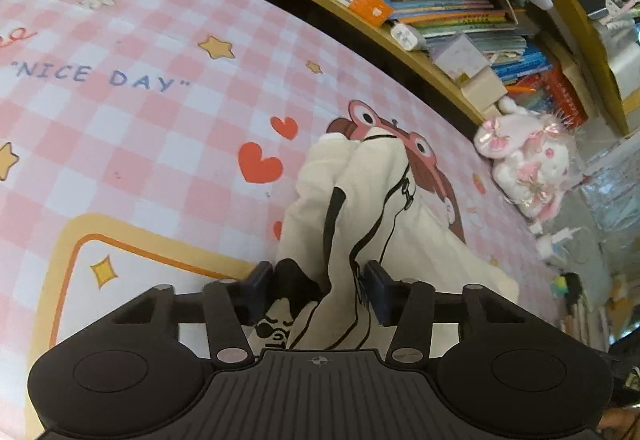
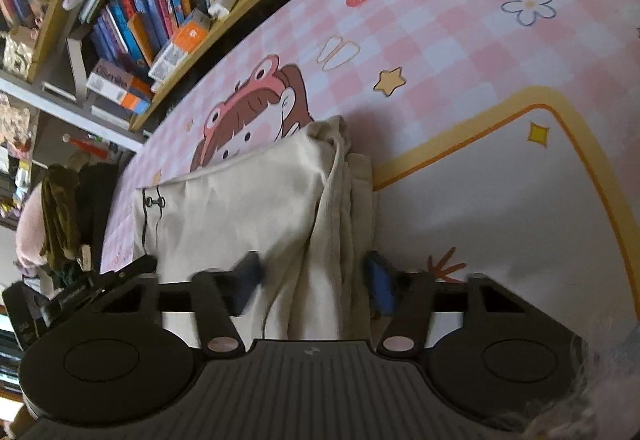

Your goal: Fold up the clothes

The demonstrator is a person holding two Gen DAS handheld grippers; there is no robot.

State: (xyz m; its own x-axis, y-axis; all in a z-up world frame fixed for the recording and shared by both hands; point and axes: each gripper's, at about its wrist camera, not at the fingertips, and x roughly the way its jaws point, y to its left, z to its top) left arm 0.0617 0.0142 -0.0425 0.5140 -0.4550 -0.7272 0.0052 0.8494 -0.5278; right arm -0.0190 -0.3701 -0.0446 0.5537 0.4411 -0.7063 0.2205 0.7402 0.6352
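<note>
A cream garment [image 1: 372,200] with black line drawings lies bunched on the pink checked mat [image 1: 160,128]. My left gripper [image 1: 318,284] is shut on a gathered part of it, and the cloth rises from the mat into the jaws. In the right wrist view the same garment [image 2: 240,208] lies partly flat, with a thick folded ridge running toward me. My right gripper [image 2: 314,280] is open, its fingers either side of that ridge. The left fingertip [image 2: 248,272] is motion-blurred. Part of the cloth is hidden under both grippers.
A wooden bookshelf [image 1: 420,0] packed with books runs along the mat's far edge. A pink and white plush toy [image 1: 528,164] sits at the mat's corner. Dark clothes [image 2: 68,216] are piled off the mat's left end. Clutter lies on the floor [image 1: 580,280].
</note>
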